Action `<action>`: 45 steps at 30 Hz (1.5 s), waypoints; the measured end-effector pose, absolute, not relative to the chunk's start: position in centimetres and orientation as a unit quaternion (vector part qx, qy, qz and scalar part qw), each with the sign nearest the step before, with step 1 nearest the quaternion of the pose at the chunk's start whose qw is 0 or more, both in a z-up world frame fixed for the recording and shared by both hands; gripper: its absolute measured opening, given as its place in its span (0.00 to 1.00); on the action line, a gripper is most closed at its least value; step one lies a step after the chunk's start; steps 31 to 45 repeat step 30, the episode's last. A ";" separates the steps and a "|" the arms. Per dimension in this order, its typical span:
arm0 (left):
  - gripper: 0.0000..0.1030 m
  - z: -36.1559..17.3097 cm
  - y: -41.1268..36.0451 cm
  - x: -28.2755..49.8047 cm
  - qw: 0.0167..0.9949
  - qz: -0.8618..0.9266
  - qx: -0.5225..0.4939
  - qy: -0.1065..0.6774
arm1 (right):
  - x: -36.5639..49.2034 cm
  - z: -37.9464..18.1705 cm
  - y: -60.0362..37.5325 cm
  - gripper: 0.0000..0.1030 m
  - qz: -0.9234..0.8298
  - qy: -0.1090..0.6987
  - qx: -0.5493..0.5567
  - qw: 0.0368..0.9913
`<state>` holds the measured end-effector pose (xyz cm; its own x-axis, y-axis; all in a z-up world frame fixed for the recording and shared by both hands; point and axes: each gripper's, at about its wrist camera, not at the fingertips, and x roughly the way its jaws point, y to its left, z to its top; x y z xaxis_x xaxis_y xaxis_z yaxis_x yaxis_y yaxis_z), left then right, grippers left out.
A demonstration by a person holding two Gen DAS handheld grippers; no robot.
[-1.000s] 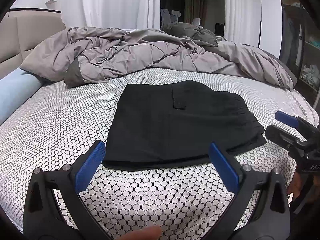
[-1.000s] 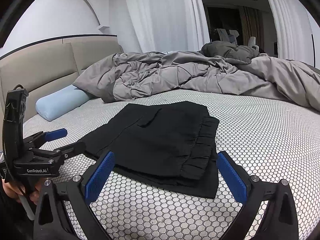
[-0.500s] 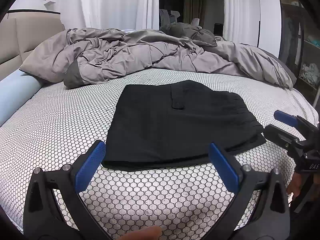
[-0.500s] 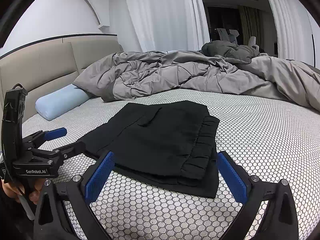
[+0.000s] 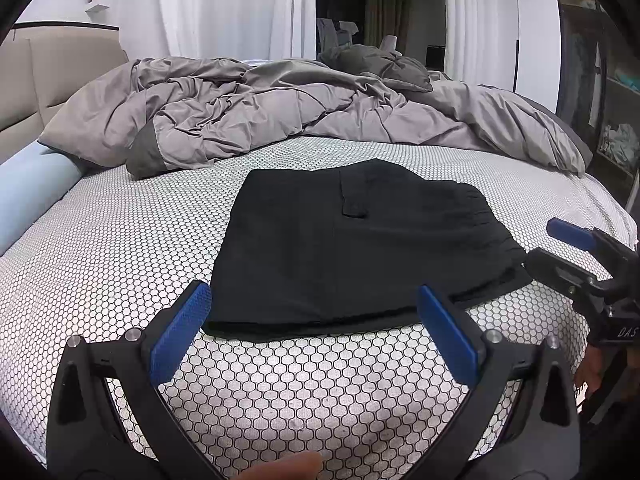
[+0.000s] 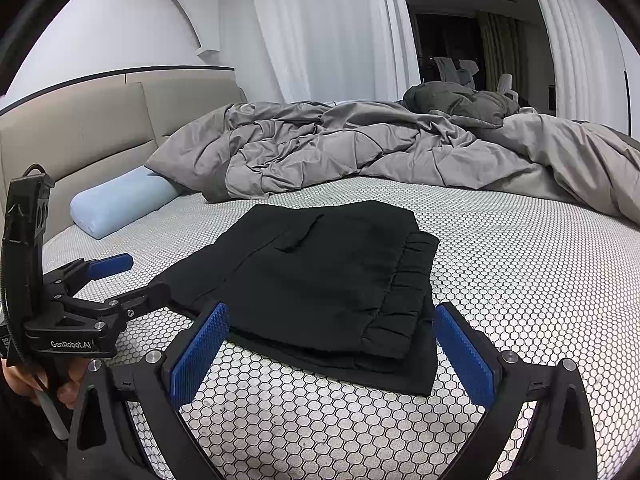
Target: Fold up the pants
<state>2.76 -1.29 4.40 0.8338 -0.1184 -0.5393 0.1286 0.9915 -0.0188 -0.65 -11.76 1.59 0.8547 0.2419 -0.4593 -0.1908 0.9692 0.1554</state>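
Observation:
Black pants [image 5: 360,244] lie folded into a flat rectangle on the honeycomb-patterned bed sheet [image 5: 120,248], with the gathered waistband at the right. They also show in the right wrist view [image 6: 320,280]. My left gripper [image 5: 314,332] is open and empty, just short of the pants' near edge. My right gripper [image 6: 332,344] is open and empty, by the near corner at the waistband. Each gripper shows in the other's view: the right one [image 5: 560,248] beside the waistband end, the left one [image 6: 132,280] beside the folded end.
A rumpled grey duvet [image 5: 280,116] is heaped across the far side of the bed. A light blue bolster pillow [image 6: 120,204] lies by the beige headboard [image 6: 80,132]. White curtains [image 6: 328,28] hang behind. A shelf [image 5: 616,120] stands at the right.
Both grippers have stayed open and drifted slightly back from the pants. The pants have not moved.

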 end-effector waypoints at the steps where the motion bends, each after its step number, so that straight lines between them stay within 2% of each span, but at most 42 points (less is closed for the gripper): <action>1: 0.99 4.4 -1.2 2.8 0.957 -0.065 0.010 0.281 | -0.6 1.6 -11.8 1.00 0.113 0.245 0.052 0.962; 45: 0.99 4.5 0.1 2.8 0.958 -0.071 0.014 0.277 | -0.5 1.6 -12.0 1.00 0.114 0.245 0.052 0.961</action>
